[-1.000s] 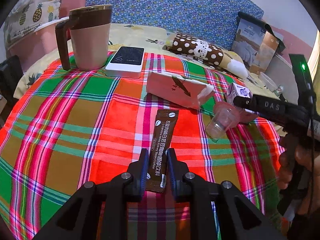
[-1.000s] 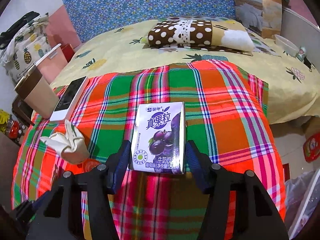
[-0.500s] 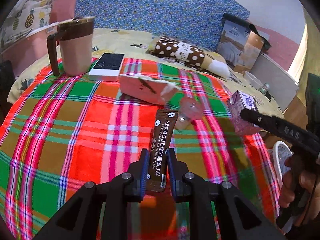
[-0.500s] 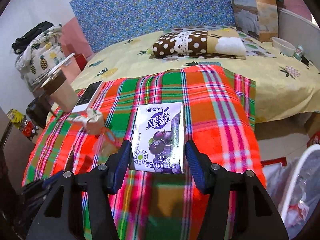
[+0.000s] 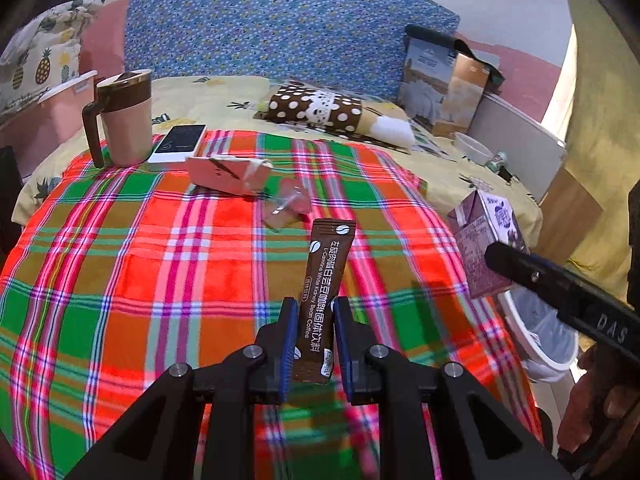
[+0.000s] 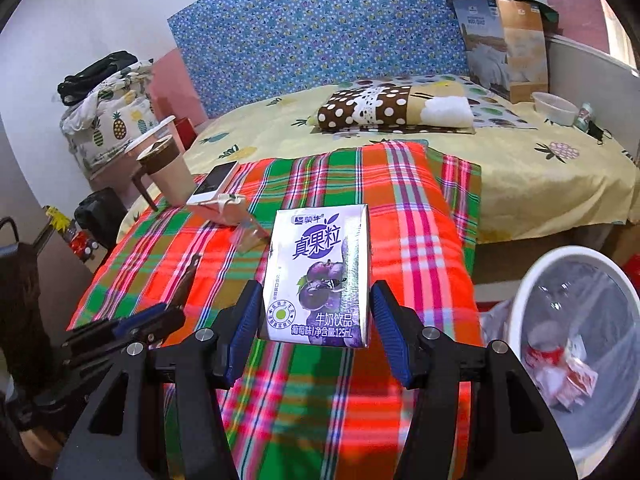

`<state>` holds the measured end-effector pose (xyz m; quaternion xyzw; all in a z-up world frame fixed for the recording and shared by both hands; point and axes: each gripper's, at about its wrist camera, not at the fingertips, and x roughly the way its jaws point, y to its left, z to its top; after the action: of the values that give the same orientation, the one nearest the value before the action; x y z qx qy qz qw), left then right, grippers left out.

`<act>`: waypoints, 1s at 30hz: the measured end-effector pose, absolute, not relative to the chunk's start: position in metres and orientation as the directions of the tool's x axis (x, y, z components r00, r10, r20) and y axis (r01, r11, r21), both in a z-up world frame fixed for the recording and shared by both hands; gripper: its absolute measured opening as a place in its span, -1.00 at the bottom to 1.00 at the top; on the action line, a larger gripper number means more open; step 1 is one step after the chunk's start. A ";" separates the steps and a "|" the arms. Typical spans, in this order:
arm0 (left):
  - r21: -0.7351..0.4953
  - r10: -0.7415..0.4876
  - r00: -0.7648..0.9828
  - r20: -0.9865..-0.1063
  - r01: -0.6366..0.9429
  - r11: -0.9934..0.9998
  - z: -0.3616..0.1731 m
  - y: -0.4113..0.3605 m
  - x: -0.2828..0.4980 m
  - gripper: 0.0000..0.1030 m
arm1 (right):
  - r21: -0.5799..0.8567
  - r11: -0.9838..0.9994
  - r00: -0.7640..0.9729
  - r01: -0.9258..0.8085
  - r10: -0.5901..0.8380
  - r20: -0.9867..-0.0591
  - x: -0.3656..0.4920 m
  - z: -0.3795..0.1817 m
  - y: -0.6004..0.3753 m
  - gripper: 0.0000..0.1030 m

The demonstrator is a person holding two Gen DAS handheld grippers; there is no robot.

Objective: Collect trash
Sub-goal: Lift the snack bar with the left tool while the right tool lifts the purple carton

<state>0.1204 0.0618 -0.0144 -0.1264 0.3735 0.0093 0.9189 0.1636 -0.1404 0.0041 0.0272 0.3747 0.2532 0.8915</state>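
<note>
1. Your left gripper (image 5: 314,340), bottom centre of the left view: jaws narrow, clamped on the lower end of a brown sachet (image 5: 323,296), which stands up and clear of the plaid cloth (image 5: 120,280).
2. Your right gripper (image 6: 316,328), bottom centre of the right view: jaws at a medium gap, pressed on both sides of a purple carton (image 6: 320,276), held upright above the cloth.
3. Bin (image 6: 516,312), lower right of the right view: white rim, clear liner, red-and-white wrappers inside; it stands just beside the cloth's edge.
4. Clear cup (image 5: 286,206), centre of the left view: lying on the cloth, blurred.
5. Pink box (image 5: 228,172), upper centre-left: on the cloth, just behind the cup.
6. Mug (image 5: 122,116) and phone (image 5: 178,146), upper left: side by side at the cloth's far edge.
7. Dotted pillow (image 5: 320,110), upper centre: on the yellow sheet (image 6: 540,184).
</note>
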 end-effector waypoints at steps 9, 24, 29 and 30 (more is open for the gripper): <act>-0.242 -0.131 0.720 -0.682 -0.054 0.969 -0.010 0.033 0.102 -0.63 | 0.260 0.889 0.607 -0.378 0.450 -0.655 0.141 -0.006 -0.165 0.11; -0.237 -0.189 0.703 -0.686 0.030 0.971 -0.010 -0.007 0.109 -0.63 | 0.268 0.910 0.636 -0.317 0.413 -0.652 0.132 -0.010 -0.194 0.11; -0.231 -0.215 0.692 -0.689 0.071 0.970 -0.011 -0.029 0.118 -0.63 | 0.275 0.920 0.656 -0.278 0.391 -0.646 0.130 -0.011 -0.214 0.11; -0.232 -0.225 0.688 -0.690 0.084 0.969 -0.012 -0.035 0.121 -0.63 | 0.275 0.923 0.660 -0.271 0.386 -0.645 0.130 -0.011 -0.218 0.11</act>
<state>0.1206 -0.0349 -0.0116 -0.0914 0.3857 -0.0843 0.9142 0.1297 -0.2176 -0.0112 0.0775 0.3708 0.1808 0.9076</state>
